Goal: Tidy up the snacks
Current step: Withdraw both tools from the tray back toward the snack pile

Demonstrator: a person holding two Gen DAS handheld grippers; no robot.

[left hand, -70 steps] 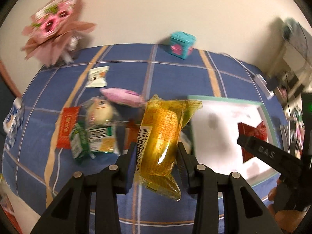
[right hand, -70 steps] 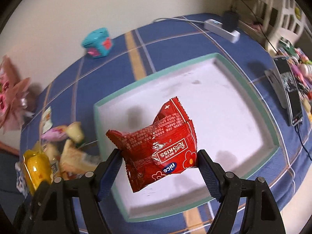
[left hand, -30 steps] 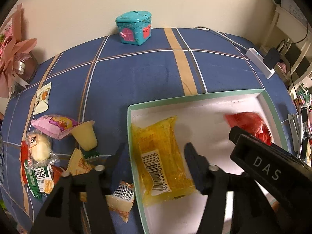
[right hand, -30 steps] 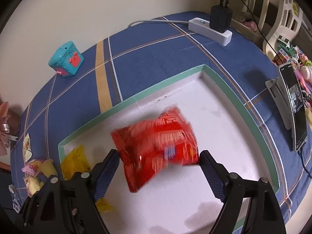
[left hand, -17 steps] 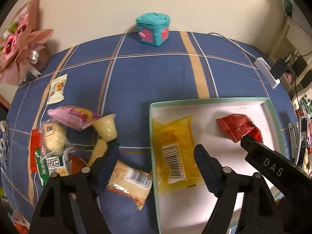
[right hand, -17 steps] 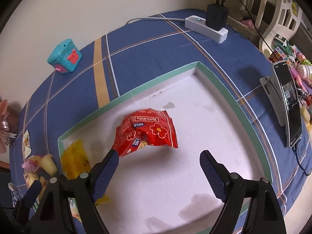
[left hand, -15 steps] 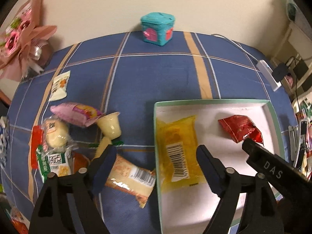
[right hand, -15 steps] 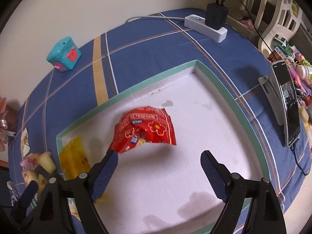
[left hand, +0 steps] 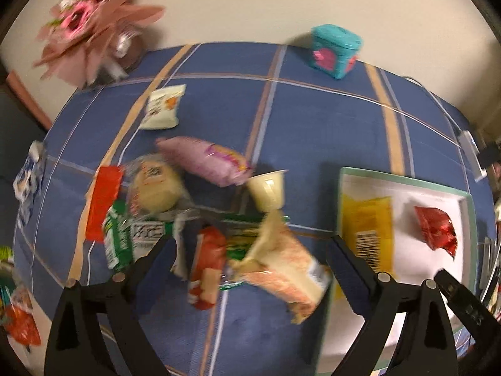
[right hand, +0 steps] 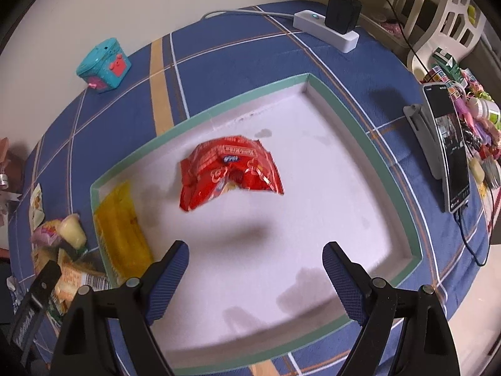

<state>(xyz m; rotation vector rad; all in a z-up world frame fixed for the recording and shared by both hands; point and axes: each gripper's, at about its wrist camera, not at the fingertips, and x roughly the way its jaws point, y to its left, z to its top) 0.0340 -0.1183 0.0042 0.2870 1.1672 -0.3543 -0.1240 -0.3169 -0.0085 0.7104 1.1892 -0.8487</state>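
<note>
A white tray with a green rim point(right hand: 388, 169) point(left hand: 404, 179) lies on the blue plaid cloth. In it lie a yellow packet point(right hand: 120, 232) point(left hand: 368, 222) at the left side and a red packet point(right hand: 228, 172) point(left hand: 433, 228) near the middle. My right gripper point(right hand: 255, 271) is open and empty above the tray's front part. My left gripper point(left hand: 250, 263) is open and empty above a pile of loose snacks left of the tray: an orange-and-cream packet point(left hand: 281, 263), a red packet point(left hand: 206, 266), a green packet point(left hand: 125, 238), a pudding cup point(left hand: 269, 188), a pink packet point(left hand: 203, 163), a round bun point(left hand: 155, 188).
A teal toy box point(left hand: 335, 50) point(right hand: 103, 62) stands at the back by the wall. A pink bouquet point(left hand: 90, 22) is at the back left. A white power strip with a charger point(right hand: 328, 31) and a phone on a stand point(right hand: 447, 147) are at the right.
Both grippers let go of their packets, the yellow and the red one, which now lie in the tray. My left gripper has swung left over the snack pile. My right gripper has drawn back a little.
</note>
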